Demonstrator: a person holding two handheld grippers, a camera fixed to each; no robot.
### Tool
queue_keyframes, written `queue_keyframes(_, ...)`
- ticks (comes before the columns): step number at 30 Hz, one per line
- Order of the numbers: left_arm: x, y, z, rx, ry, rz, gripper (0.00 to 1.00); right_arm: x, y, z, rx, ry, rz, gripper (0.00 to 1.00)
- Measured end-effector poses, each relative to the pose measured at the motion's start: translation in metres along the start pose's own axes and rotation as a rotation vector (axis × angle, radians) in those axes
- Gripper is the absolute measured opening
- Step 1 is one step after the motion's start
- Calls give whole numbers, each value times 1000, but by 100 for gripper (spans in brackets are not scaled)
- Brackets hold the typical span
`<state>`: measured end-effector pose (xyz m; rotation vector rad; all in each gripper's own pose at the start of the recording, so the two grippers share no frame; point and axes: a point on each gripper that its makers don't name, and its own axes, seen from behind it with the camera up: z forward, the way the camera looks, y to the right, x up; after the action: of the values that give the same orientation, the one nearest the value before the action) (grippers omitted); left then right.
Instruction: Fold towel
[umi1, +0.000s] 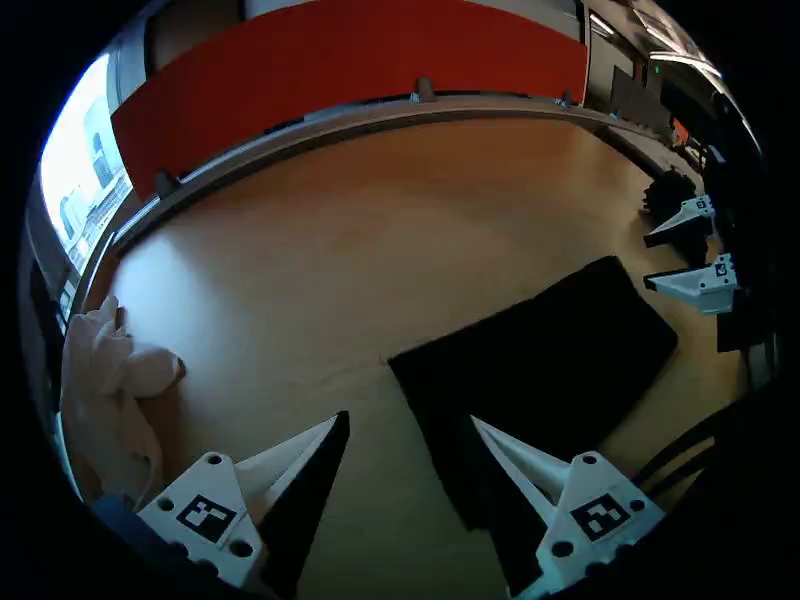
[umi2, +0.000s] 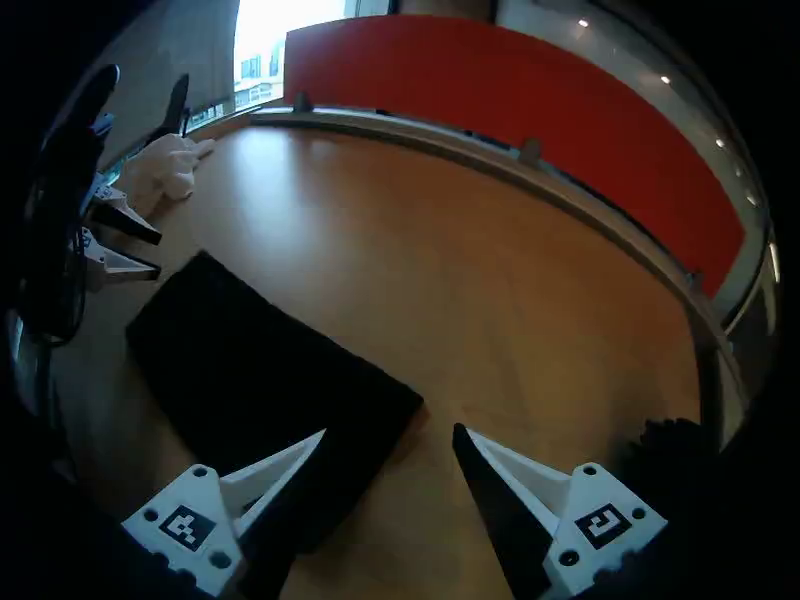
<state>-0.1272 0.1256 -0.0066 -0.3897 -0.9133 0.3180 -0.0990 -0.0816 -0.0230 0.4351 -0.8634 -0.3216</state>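
Folded black towel (umi1: 540, 360) flat on a wooden counter (umi1: 380, 240).
The left tool (umi1: 408, 418) and right tool (umi2: 388, 430) gape empty at opposite towel ends. A red partition (umi1: 350, 55) lines the counter's far edge; a white cloth (umi1: 110, 390) lies heaped at one corner.

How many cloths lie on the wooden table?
2 clearly: the black towel flat on the table, the white cloth crumpled at its edge. A dark lump at another edge may be a third.
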Motion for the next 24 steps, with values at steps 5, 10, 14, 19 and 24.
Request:
queue_keyframes(5, 1, 0, -6, -3, 8, -4, 78, 2, -4, -3, 6, 6, 1, 88)
queue_keyframes(10, -5, 2, -14, -2, 10, -13, 78, 0, -9, -11, 11, 12, 10, 88)
queue_keyframes(14, -14, 3, -23, 0, 8, -22, 78, -8, -14, -20, 14, 12, 14, 88)
queue_keyframes(19, -29, 5, -35, 5, 2, -44, 78, -21, -20, -32, 12, 5, 19, 88)
queue_keyframes(24, -44, 7, -45, 7, -5, -68, 78, -35, -25, -44, 9, -4, 25, 88)
